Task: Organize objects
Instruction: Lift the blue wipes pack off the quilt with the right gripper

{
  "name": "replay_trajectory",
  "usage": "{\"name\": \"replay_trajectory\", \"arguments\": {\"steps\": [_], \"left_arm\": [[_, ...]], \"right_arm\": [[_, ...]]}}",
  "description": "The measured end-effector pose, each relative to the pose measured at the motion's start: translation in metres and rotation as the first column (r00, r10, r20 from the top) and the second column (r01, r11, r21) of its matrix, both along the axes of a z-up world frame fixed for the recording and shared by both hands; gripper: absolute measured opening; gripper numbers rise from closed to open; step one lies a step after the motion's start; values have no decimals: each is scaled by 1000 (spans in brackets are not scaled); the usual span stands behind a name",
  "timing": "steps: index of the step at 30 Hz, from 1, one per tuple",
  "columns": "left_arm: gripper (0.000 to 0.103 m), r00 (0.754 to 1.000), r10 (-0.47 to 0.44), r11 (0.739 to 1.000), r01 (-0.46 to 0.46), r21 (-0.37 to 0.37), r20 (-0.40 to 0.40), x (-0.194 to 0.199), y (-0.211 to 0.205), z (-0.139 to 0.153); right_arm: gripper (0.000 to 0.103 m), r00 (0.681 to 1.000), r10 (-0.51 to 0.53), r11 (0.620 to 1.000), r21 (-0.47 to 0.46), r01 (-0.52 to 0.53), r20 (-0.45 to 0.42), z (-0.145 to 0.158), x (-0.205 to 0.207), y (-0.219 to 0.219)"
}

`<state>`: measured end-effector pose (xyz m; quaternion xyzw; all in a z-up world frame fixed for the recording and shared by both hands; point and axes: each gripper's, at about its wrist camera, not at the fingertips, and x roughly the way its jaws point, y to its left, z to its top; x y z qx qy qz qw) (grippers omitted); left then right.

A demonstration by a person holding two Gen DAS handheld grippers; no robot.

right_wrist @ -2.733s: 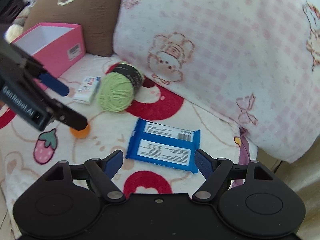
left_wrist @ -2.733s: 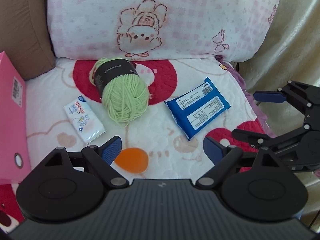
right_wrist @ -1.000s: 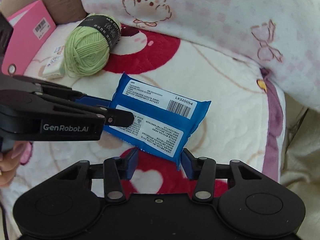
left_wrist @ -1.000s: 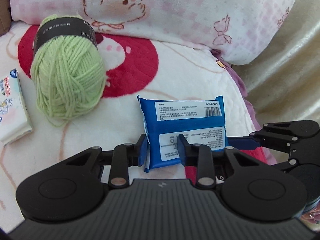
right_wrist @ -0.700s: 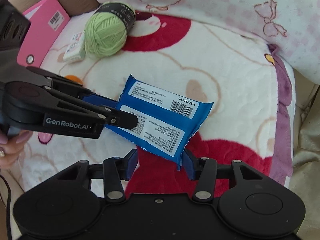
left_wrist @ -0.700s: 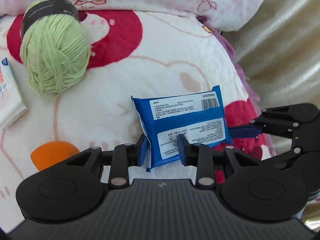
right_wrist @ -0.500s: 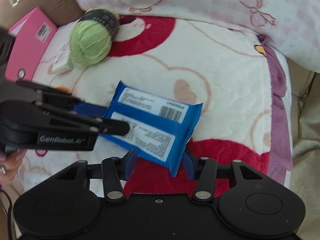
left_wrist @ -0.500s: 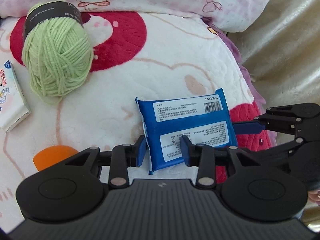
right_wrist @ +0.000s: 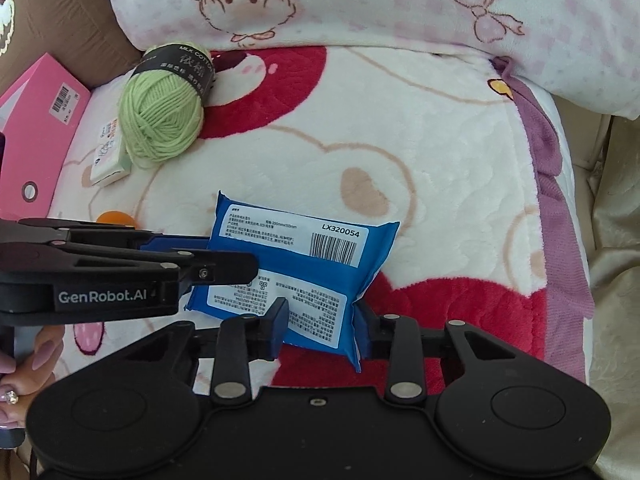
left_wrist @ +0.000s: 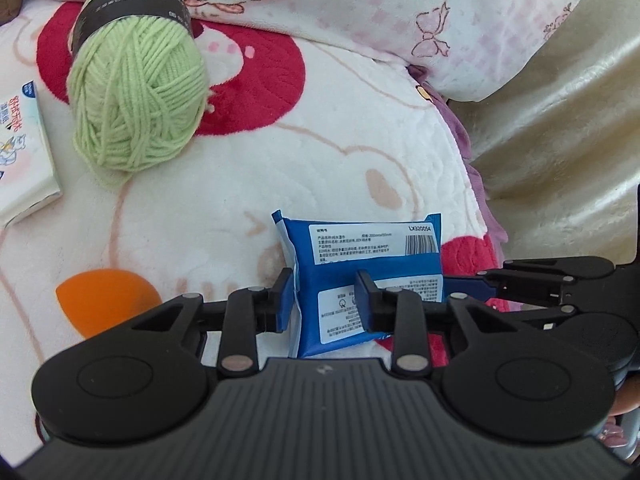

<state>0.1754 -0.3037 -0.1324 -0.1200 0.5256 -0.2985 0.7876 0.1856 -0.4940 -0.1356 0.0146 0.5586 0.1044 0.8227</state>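
The packet (left_wrist: 370,276) sits near the front right of the blanket (left_wrist: 280,168), pinched at its left end by the left gripper (left_wrist: 326,298) and at its right end by the right gripper (right_wrist: 320,318). Behind it and to the left lies the yarn ball (left_wrist: 136,92), close against the pillow (left_wrist: 360,8) that runs along the back. Left of the yarn, just beside it, lies a tissue pack (left_wrist: 24,152). The sponge (left_wrist: 106,300) lies in front of both, left of the packet. Farthest left stands the box (right_wrist: 38,136), with a cushion (right_wrist: 60,16) behind it.
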Motion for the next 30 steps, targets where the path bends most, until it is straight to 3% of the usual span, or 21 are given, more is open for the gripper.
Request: {"name": "replay_trajectory", "arguments": {"steps": [14,30], "left_arm": [[30,998,-58,997,58,49,14,-28,18,35],[30,998,-63,994,61,94,10,-59,99,80]], "right_arm": [[42,999,-16,999,33,17,-30,25,-37,22],[50,993,113,987,114,-115,20,67,-69,87]]}}
